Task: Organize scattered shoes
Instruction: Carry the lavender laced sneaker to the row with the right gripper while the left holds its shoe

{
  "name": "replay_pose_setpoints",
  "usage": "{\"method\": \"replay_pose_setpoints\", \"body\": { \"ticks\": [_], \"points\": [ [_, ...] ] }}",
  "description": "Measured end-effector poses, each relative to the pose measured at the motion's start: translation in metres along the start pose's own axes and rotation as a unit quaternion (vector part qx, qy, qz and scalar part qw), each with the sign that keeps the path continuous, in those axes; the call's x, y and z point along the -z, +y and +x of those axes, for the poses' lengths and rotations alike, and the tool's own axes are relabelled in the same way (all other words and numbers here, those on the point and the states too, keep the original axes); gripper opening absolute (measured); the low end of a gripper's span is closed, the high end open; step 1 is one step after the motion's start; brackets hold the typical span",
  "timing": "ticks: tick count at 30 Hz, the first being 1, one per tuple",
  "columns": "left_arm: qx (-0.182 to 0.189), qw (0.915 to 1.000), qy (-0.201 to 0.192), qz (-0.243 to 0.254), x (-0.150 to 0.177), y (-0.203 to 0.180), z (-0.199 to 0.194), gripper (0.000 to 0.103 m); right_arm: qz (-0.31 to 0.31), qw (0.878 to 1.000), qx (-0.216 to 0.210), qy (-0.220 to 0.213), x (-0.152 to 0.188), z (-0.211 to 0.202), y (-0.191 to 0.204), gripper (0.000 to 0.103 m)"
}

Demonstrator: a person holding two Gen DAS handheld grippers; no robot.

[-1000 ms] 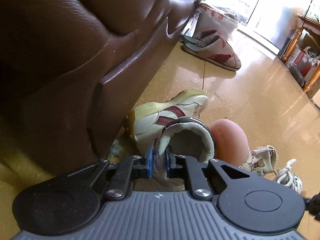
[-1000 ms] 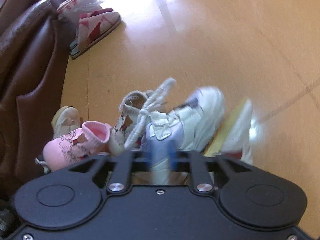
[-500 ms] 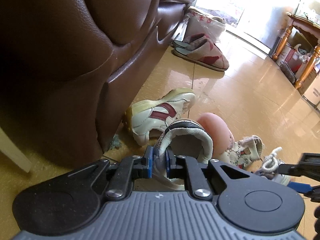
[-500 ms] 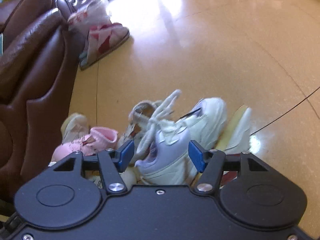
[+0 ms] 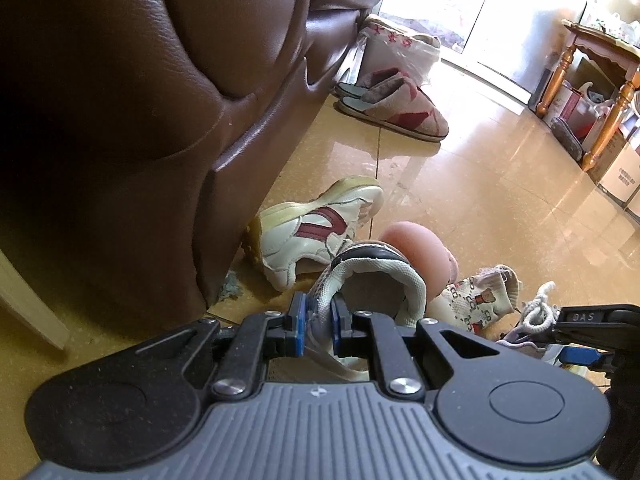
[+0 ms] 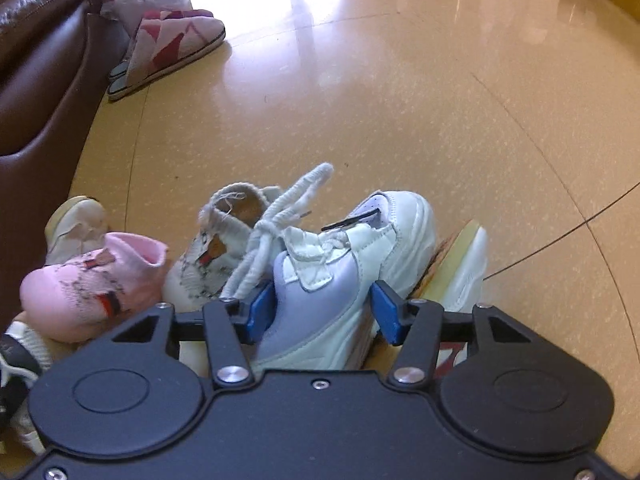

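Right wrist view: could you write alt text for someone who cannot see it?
An open gripper straddles a white and lilac sneaker on a shiny tan floor, jaws apart on either side. A pink bootie and a cream bootie lie left, slippers beyond beside a brown sofa.

Left gripper (image 5: 318,326) is down low near the floor, blue pads pinched tight on the collar of a sneaker (image 5: 372,276) — hardly any gap between them. Right gripper (image 6: 326,308) sits just off to its right, also low, pads spread wide with a white and lavender sneaker (image 6: 340,276) between them — the left pad looks about touching it, the right one stands clear.
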State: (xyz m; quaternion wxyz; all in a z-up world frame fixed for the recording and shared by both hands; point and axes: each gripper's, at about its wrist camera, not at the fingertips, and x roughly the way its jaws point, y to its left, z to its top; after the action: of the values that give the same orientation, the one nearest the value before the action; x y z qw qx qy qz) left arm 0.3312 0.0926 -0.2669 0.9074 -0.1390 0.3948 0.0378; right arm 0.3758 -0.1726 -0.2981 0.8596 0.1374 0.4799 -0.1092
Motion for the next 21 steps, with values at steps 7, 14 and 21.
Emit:
{"method": "replay_pose_setpoints", "body": {
  "ticks": [7, 14, 21],
  "points": [
    [0.002, 1.0, -0.008, -0.001, -0.004, 0.001, -0.013, 0.012, -0.017, 0.999, -0.05, -0.009, 0.0, -0.018, -0.018, 0.019],
    [0.003, 0.9998, -0.009, 0.016, 0.001, -0.001, -0.042, 0.012, -0.034, 0.994, -0.106, -0.002, 0.001, -0.049, -0.037, 0.015],
    [0.006, 0.9989, -0.006, 0.045, 0.009, -0.012, -0.068, 0.012, -0.133, 0.972, -0.194, 0.02, 0.01, -0.079, -0.04, 0.015]
  ]
}}
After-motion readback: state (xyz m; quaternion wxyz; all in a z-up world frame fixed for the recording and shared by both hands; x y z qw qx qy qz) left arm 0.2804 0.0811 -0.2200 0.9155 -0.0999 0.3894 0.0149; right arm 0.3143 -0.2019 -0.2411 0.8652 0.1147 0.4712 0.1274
